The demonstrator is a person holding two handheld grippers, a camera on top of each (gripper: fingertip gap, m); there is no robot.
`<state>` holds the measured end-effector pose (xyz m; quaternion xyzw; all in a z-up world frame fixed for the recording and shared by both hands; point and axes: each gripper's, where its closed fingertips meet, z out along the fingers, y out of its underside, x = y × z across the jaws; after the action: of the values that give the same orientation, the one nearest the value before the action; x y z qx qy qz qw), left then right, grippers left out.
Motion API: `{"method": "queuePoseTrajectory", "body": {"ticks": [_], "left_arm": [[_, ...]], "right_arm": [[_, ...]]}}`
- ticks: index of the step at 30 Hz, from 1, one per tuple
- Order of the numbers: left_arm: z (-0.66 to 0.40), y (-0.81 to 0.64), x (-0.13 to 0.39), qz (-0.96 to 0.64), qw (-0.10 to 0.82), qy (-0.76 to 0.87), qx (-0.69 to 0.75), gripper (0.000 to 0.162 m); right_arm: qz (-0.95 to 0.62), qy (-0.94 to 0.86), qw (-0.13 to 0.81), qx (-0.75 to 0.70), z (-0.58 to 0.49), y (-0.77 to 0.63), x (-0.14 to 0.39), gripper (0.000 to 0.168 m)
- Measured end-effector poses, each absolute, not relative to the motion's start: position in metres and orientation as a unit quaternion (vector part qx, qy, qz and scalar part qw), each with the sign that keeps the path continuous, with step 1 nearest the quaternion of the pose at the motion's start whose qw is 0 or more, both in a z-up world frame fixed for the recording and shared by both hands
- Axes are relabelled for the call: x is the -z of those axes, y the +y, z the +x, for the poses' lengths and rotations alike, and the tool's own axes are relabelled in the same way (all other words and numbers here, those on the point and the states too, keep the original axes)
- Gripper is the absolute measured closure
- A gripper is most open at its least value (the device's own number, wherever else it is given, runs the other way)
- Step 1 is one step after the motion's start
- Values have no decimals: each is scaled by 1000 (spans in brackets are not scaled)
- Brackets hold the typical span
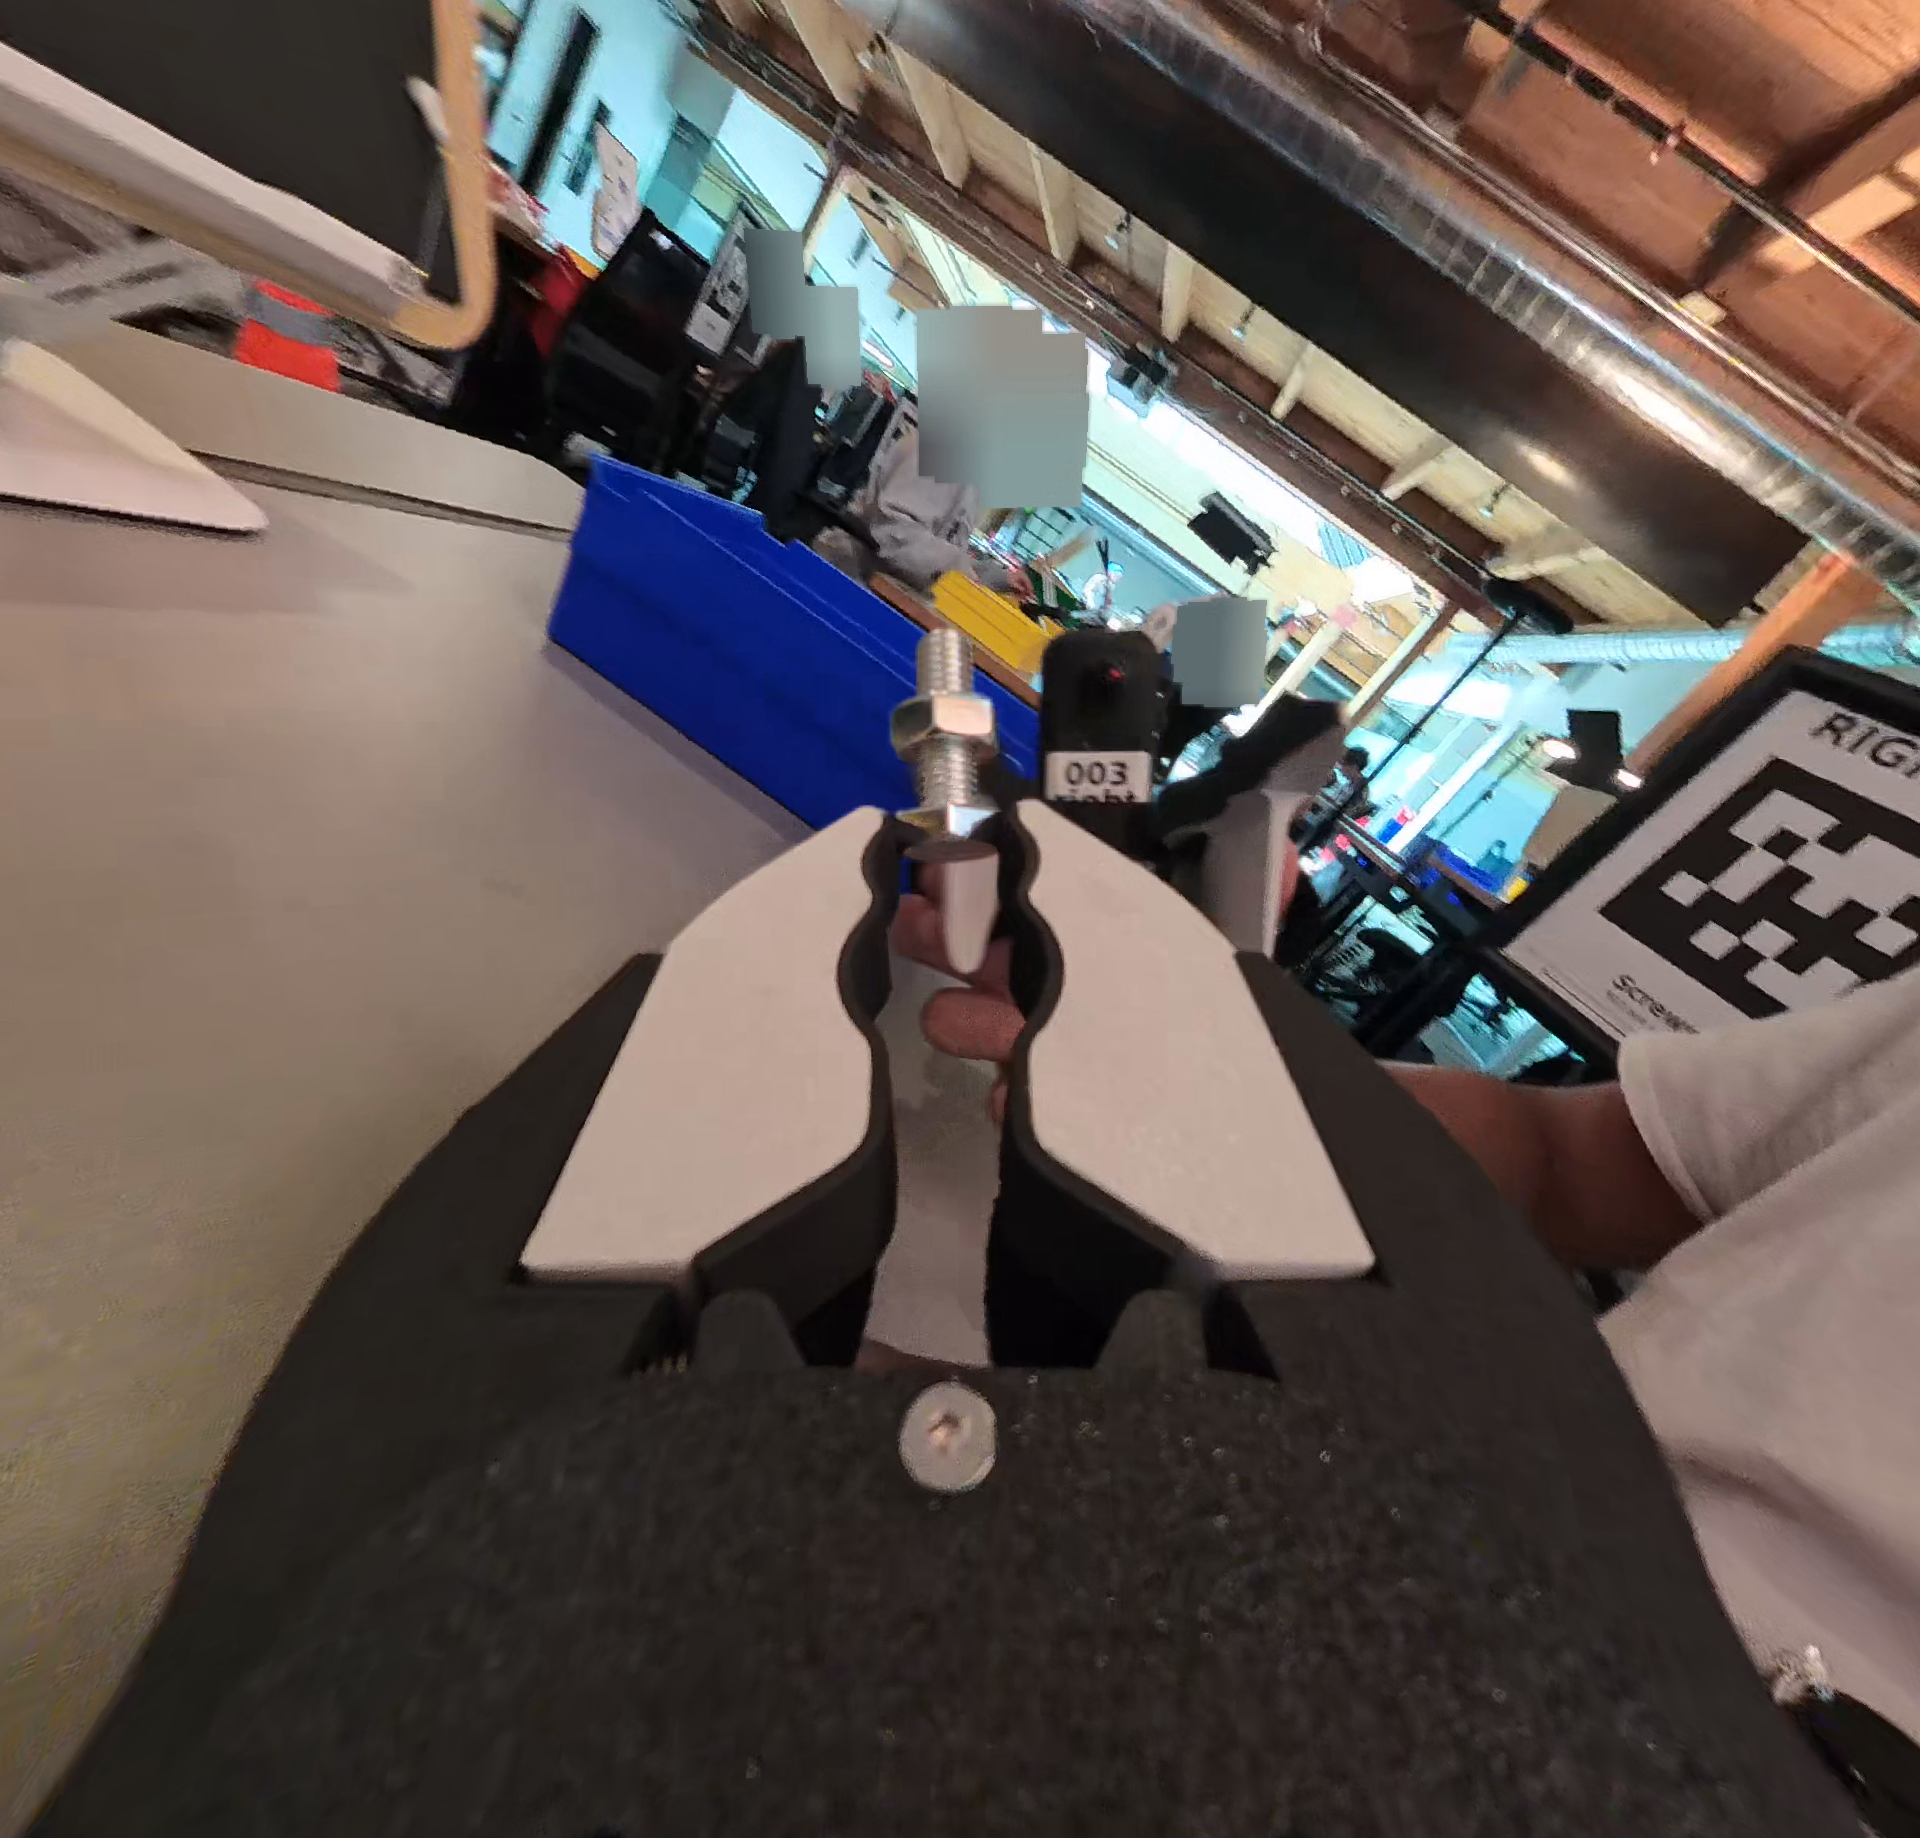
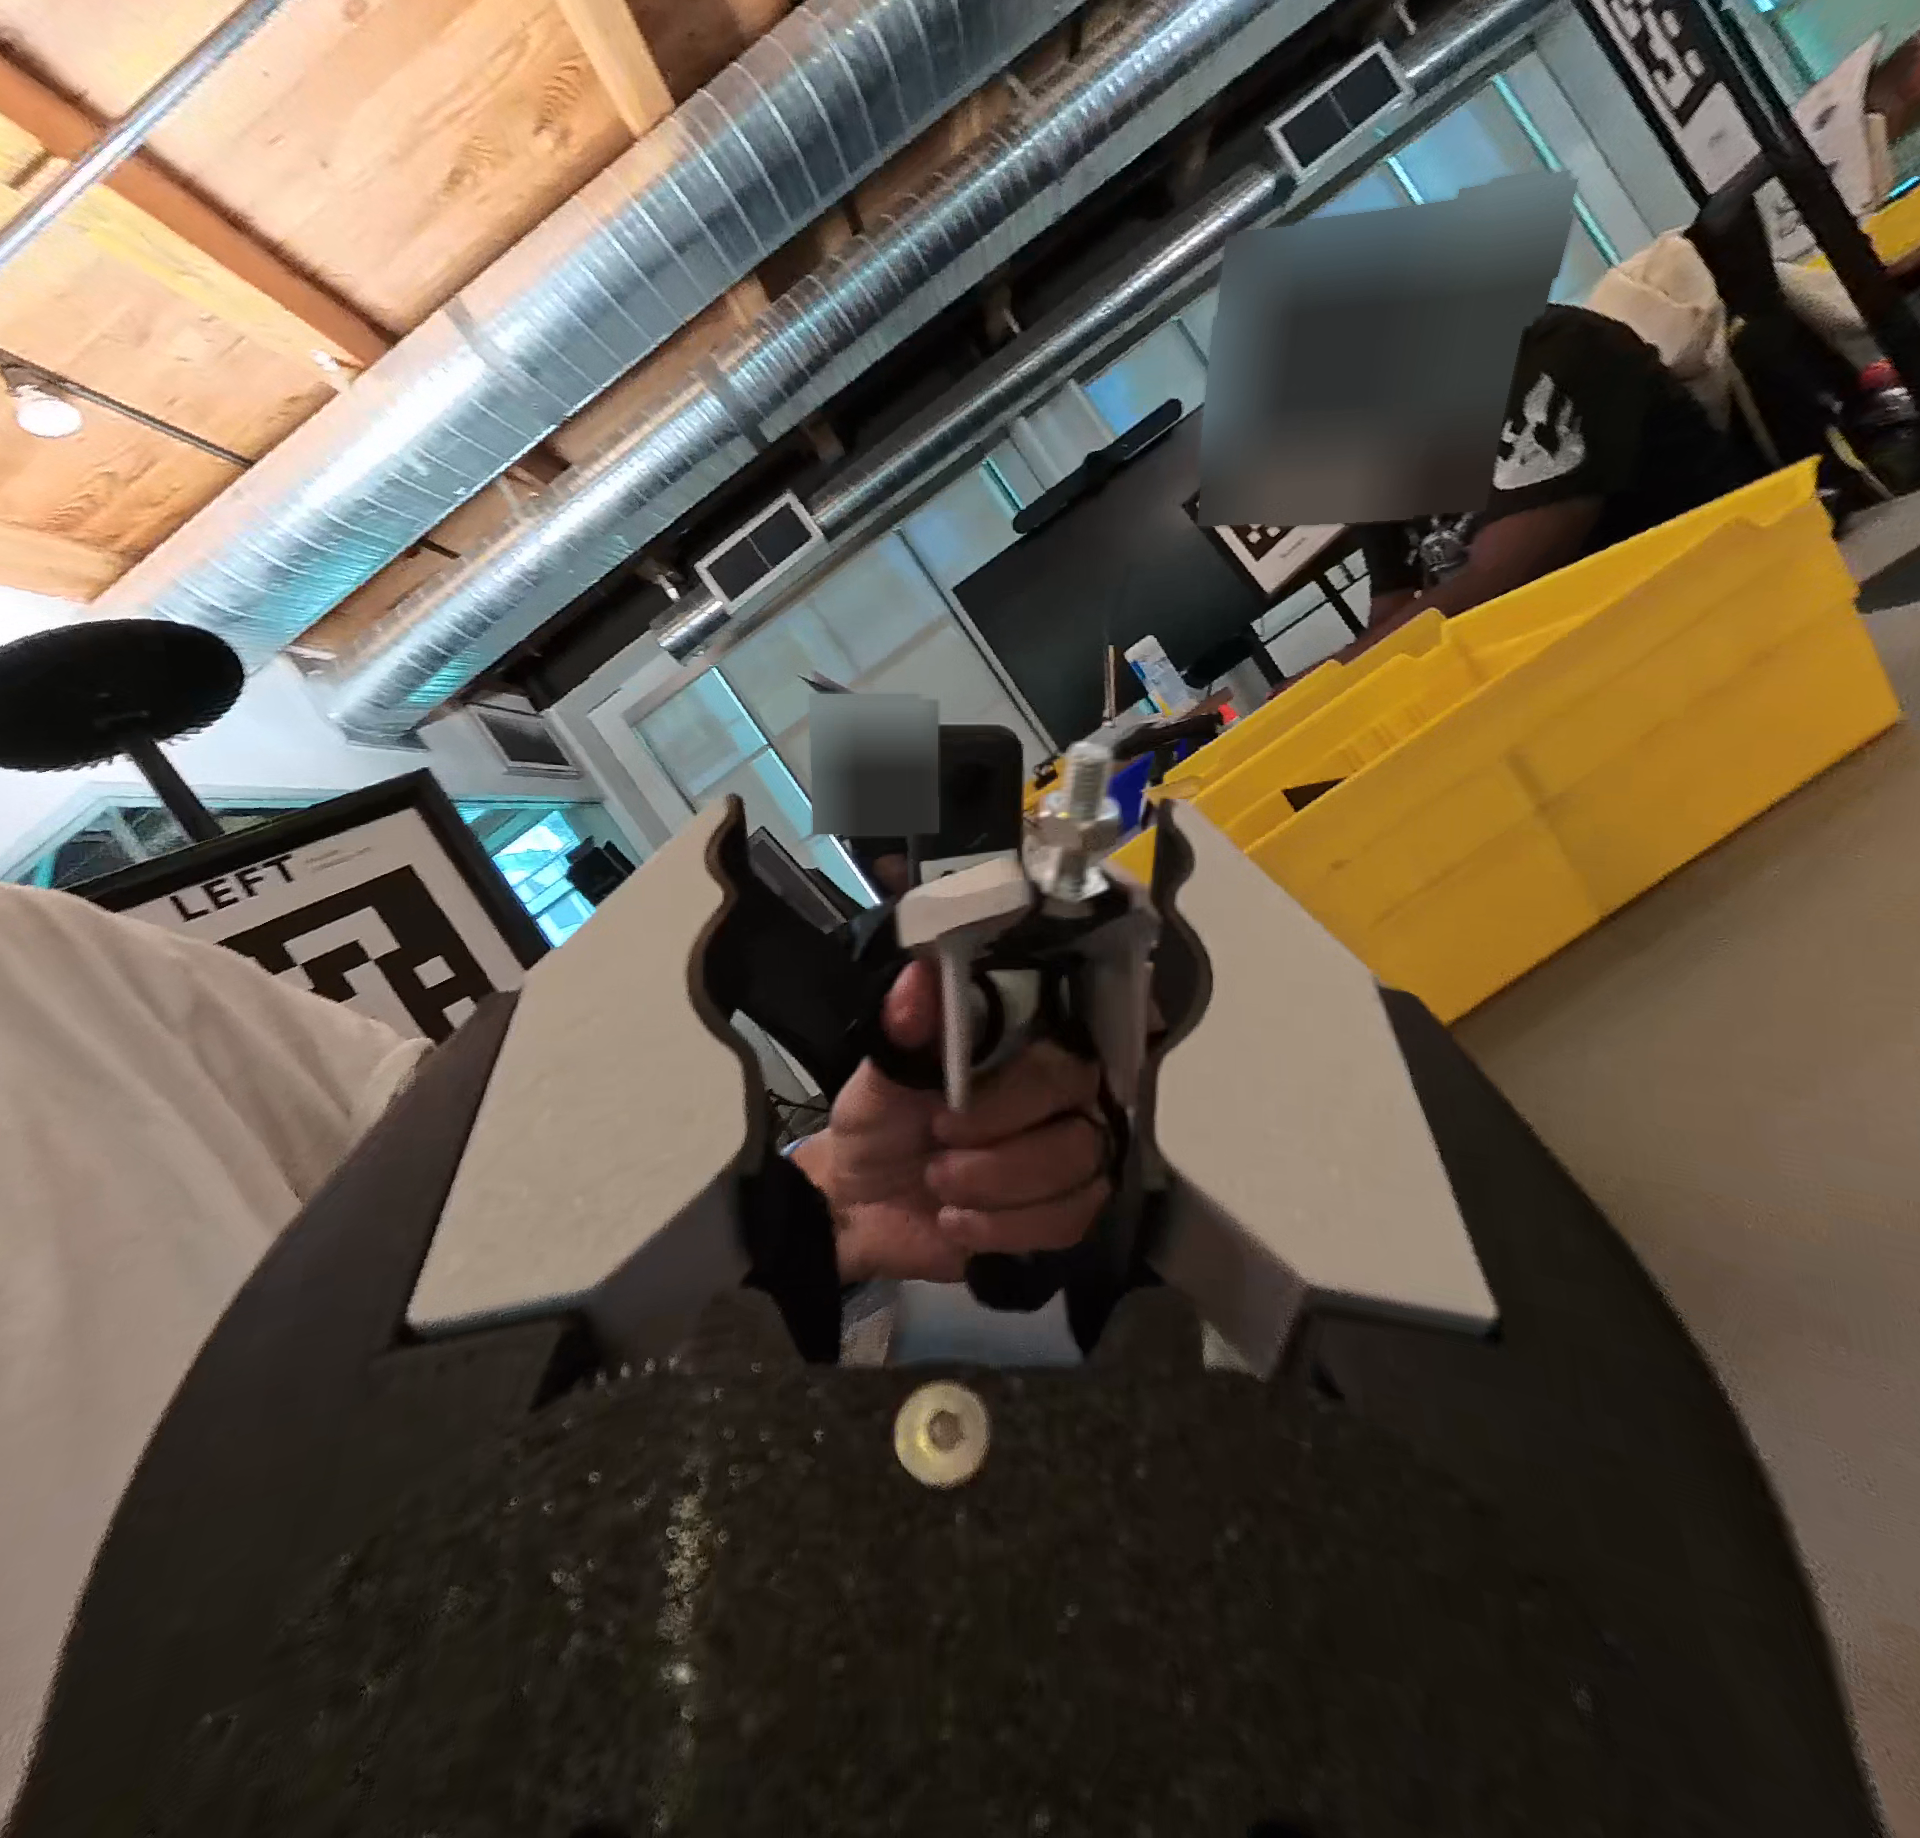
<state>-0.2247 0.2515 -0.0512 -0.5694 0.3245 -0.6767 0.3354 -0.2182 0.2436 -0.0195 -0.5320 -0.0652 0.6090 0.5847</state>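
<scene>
My left gripper [image 1: 951,827] is shut on the head of a silver bolt [image 1: 942,780]. The bolt's threaded shaft stands up past the fingertips, with a hex nut [image 1: 943,720] partway along it. The right gripper's black body [image 1: 1101,708] faces it from just beyond, held by a hand [image 1: 966,1014]. In the right wrist view my right gripper [image 2: 951,832] is open and empty. The left gripper's fingers [image 2: 956,905] sit between its tips, holding the bolt [image 2: 1083,780] and nut [image 2: 1073,830] close to its right fingertip. A hand [image 2: 966,1165] grips the left gripper's handle.
A blue bin [image 1: 727,625] stands on the grey table [image 1: 260,853]. Yellow bins [image 2: 1558,749] stand on the right in the right wrist view. Black-and-white marker boards [image 1: 1766,874] [image 2: 343,915] stand at the sides. A person in a dark shirt [image 2: 1558,458] sits behind. The tips of one gripper are about 4 cm away from the tips of the other.
</scene>
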Motion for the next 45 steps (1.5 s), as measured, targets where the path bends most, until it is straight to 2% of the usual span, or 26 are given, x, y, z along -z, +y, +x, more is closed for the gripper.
{"method": "queuePoseTrajectory", "body": {"ticks": [4,9,10,11,12,16,19,23,26,28,31,32,35,39,41,43,45], "left_arm": [[-211,227,53,-553,316,369,677,144],[-215,231,48,-546,337,373,670,144],[-222,242,42,-547,358,358,666,145],[-229,255,40,-558,376,338,658,144],[-237,269,41,-570,387,321,650,145],[-250,287,44,-582,401,304,638,144],[-234,262,48,-572,379,343,642,144],[-216,230,47,-546,354,381,657,144],[-212,220,47,-539,349,393,658,144],[-211,216,46,-534,349,400,657,144],[-210,213,51,-534,349,423,644,145],[-210,213,53,-537,350,429,636,143],[-209,215,58,-547,378,453,594,111],[-208,210,67,-547,399,491,548,112],[-206,207,69,-547,405,499,537,116],[-204,205,72,-547,407,508,526,117],[-203,205,76,-550,409,517,513,118]], "right_arm": [[-541,-89,587,-596,-236,241,22,87],[-520,-97,594,-607,-241,232,14,91],[-517,-98,591,-612,-238,230,14,96],[-495,-123,591,-626,-236,221,10,131],[-480,-136,587,-637,-233,215,5,135],[-493,-137,604,-611,-226,218,2,130],[-509,-115,603,-604,-222,228,8,123],[-536,-109,597,-587,-221,235,18,125],[-547,-110,581,-592,-221,237,23,135],[-547,-114,579,-594,-220,236,23,158],[-563,-134,573,-580,-221,234,26,160],[-571,-138,579,-565,-219,235,26,160],[-577,-153,624,-504,-197,238,2,160],[-628,-166,677,-347,-110,245,-58,160],[-718,-156,640,-225,-45,260,-55,159],[-813,-110,567,-68,44,278,-27,159],[-896,-50,442,24,125,288,26,159]]}}
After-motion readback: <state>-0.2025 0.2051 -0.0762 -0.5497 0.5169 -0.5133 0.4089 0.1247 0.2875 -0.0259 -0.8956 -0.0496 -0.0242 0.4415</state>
